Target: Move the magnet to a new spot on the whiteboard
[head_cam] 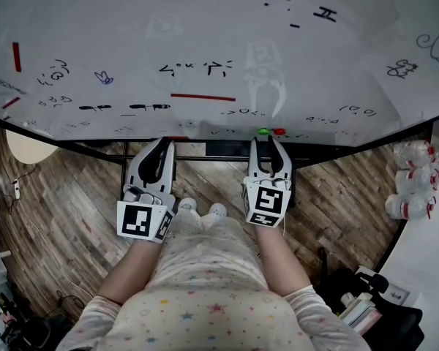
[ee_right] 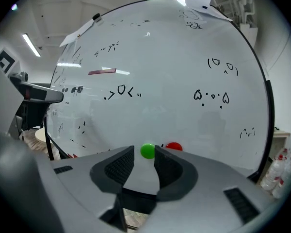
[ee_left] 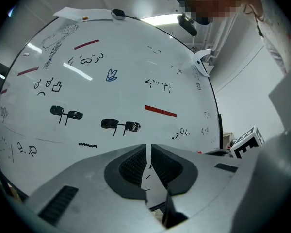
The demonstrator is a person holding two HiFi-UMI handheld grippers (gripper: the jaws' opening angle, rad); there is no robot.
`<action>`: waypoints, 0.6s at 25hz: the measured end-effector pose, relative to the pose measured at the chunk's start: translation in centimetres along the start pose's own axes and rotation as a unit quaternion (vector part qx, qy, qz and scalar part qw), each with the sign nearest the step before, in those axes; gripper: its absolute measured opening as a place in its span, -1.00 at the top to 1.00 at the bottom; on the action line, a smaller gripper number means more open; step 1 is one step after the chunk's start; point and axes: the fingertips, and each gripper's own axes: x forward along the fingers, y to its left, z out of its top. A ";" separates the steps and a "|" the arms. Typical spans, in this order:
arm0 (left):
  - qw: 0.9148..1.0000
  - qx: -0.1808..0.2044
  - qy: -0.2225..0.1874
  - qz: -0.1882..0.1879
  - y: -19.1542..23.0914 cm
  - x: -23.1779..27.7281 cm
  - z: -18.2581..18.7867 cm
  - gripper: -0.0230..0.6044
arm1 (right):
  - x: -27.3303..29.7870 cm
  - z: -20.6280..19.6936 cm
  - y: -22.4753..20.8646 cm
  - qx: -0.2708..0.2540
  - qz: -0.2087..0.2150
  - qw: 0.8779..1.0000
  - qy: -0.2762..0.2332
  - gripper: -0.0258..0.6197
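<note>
Green magnet (ee_right: 147, 151); red magnet (ee_right: 173, 146); whiteboard (head_cam: 205, 28), white, black doodles, red bars; floor (head_cam: 66, 203), brown wood-grain planks; garment (head_cam: 205, 306), cream, pastel stars.

There is one whiteboard (head_cam: 205, 20). On it are two round magnets, one green magnet (head_cam: 263, 131) and one red magnet (head_cam: 279, 131), and three red strips (head_cam: 203, 97). There are two grippers, a left gripper (head_cam: 164, 145) and a right gripper (head_cam: 266, 143). About three bottles (head_cam: 413, 178) stand at the right.
</note>
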 end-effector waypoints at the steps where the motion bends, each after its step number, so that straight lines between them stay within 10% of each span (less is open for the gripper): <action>1: 1.000 0.000 -0.001 0.000 0.0 -0.1 0.0 0.81 | -0.2 0.1 0.0 0.000 0.000 1.000 -0.001 0.52; 15: 1.000 -0.005 -0.012 -0.011 -1.2 -1.9 0.2 0.81 | -4.1 2.5 -0.4 -0.001 -0.008 0.999 -0.035 0.79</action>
